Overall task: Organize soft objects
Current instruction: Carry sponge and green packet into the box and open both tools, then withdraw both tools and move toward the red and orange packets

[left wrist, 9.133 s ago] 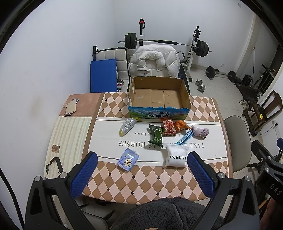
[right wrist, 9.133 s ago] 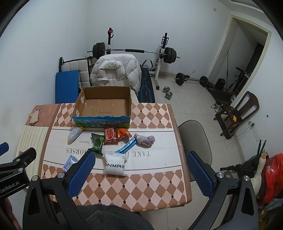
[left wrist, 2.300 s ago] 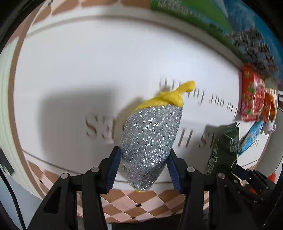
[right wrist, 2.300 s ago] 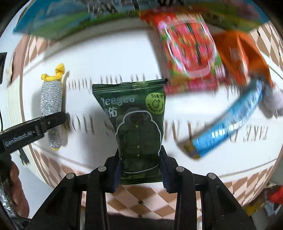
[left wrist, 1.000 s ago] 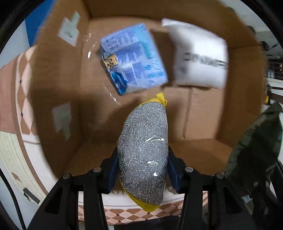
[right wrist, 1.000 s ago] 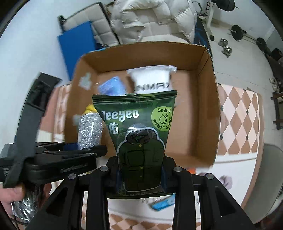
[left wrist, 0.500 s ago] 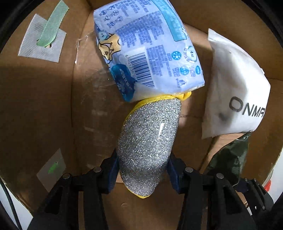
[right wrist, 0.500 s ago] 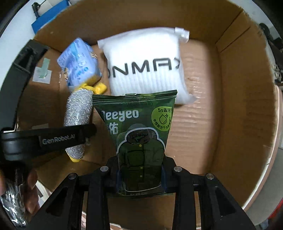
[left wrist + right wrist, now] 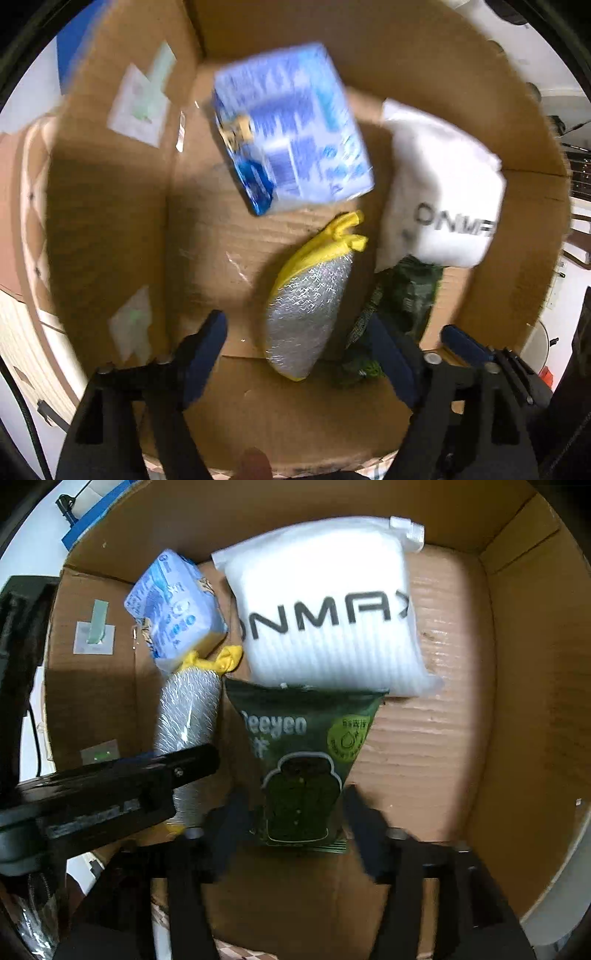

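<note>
Both grippers opening: left gripper (image 9: pixel 295 354) frees silver scrubber (image 9: pixel 308 314), right gripper (image 9: pixel 291 812) frees green packet (image 9: pixel 306 760), frame centre. Both now lie in box (image 9: pixel 517 701) instead of pinched; two more sorted.

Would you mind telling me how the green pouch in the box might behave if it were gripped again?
The green pouch looks floppy: its printed film is creased and bowed. It probably weighs little, being thin and flat. The glossy film could slip between pads.

Four soft packs (image 9: pixel 325 602), one box (image 9: pixel 524 664)
</note>
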`<state>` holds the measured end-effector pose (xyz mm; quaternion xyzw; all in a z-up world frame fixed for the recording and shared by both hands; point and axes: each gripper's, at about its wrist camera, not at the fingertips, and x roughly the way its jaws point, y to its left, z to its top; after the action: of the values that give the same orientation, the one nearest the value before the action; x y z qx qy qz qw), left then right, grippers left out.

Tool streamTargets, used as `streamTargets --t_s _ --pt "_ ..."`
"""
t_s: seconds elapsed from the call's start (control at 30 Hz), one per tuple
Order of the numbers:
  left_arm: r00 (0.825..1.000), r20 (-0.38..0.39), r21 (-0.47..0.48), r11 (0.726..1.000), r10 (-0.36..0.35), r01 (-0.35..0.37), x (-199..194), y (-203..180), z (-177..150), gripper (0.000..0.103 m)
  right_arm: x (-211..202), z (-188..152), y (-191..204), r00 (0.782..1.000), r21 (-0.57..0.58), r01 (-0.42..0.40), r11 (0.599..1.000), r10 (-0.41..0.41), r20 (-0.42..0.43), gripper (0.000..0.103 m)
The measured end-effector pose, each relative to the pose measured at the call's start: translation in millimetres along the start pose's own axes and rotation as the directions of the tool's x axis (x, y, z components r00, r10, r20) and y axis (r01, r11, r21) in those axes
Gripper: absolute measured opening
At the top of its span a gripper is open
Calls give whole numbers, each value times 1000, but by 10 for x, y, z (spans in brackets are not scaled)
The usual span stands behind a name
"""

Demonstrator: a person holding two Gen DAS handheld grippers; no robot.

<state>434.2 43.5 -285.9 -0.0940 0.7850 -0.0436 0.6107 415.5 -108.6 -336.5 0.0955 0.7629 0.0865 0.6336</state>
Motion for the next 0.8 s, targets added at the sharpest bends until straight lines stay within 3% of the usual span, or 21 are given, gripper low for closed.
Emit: streamTargets --t_s 0.13,0.2,0.4,0.6,0.7,0.8 --pt "996 88 31 999 28 -31 -364 -60 -217 96 -274 -38 -15 998 -34 39 999 -37 42 89" --pt "989 142 46 998 30 -37 -562 -108 -376 101 -458 -88 -29 995 -48 57 997 -53 82 102" --pt "968 249 100 994 25 -52 -859 -307 -722 101 -982 -445 17 969 -70 107 992 -88 232 103" --pt "926 370 62 993 73 -103 -814 -416 -1262 101 -1289 -1025 -135 949 -66 95 993 -70 307 103" --pt "928 365 36 995 78 -98 -617 -381 -1462 101 -1298 -1383 -354 941 -44 102 994 -82 327 103" --pt "951 300 32 996 68 -82 -249 -393 -1589 101 -1189 -1661 -718 942 33 85 996 -91 324 103"
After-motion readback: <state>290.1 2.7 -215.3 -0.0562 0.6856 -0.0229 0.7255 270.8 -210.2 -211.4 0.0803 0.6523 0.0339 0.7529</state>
